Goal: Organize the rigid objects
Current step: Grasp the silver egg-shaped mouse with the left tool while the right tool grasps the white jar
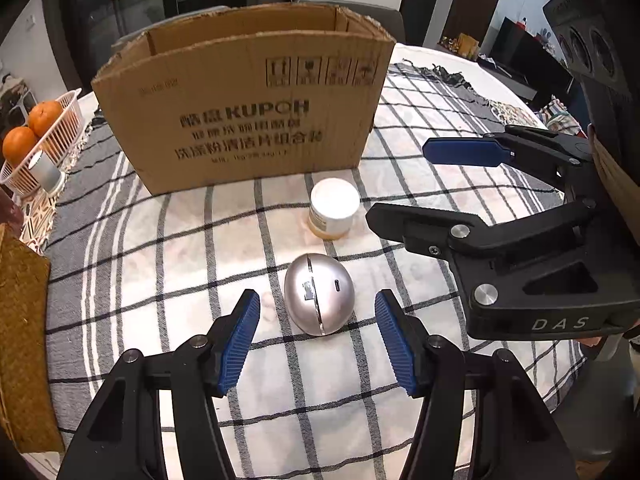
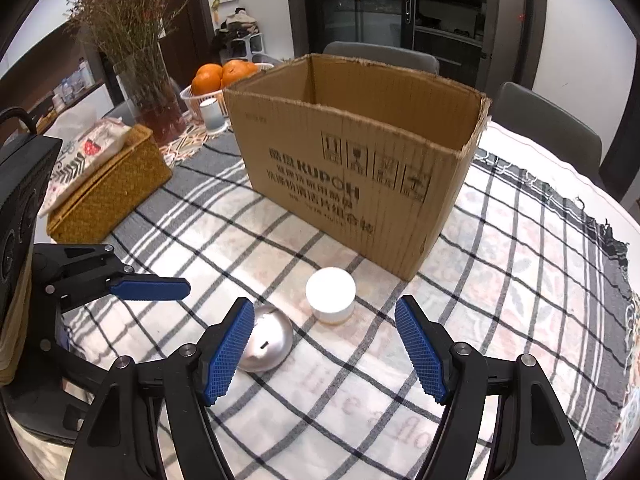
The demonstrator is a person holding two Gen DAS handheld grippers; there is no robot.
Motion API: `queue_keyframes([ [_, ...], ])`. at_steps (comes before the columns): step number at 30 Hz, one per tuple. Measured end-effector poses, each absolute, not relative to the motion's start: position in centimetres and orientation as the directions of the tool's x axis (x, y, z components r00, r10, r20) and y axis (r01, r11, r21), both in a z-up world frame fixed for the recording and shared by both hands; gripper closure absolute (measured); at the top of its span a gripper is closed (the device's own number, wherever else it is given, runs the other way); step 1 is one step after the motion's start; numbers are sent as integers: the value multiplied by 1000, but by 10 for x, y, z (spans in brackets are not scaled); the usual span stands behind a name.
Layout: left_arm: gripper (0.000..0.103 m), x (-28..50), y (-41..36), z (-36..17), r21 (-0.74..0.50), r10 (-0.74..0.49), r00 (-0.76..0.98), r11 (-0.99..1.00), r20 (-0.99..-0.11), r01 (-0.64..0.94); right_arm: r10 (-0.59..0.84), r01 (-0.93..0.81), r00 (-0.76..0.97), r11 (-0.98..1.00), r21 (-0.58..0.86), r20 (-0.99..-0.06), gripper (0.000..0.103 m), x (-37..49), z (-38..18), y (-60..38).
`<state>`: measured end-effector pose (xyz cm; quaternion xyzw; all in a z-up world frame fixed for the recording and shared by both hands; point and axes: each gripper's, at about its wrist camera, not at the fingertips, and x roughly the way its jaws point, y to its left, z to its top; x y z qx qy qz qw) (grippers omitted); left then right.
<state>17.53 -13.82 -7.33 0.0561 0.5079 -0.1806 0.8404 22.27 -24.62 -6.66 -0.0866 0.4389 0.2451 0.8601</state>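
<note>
A silver egg-shaped device (image 1: 319, 294) lies on the checked tablecloth, just ahead of and between the blue pads of my open left gripper (image 1: 318, 316). It also shows in the right wrist view (image 2: 269, 338), partly behind my right gripper's left finger. A small jar with a white lid (image 1: 334, 207) stands behind it, and in the right wrist view (image 2: 331, 295) sits ahead of my open, empty right gripper (image 2: 324, 326). The right gripper (image 1: 404, 184) hovers right of the jar. An open cardboard box (image 1: 244, 108) stands upright behind both objects and also shows in the right wrist view (image 2: 356, 160).
A white basket with oranges (image 1: 38, 136) and a small white cylinder (image 1: 44, 170) are at the far left. A woven yellow basket (image 2: 108, 188) with a cloth bag and a vase of dried flowers (image 2: 148, 84) stand left of the box. Chairs stand behind the table.
</note>
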Motion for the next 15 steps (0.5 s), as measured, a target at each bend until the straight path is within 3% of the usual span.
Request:
queue_keyframes([
  [15,44,191,-143,-115,-167,-271,360,941,-893,295,393,-543,424,831,118,-816,29,241,-106,-246],
])
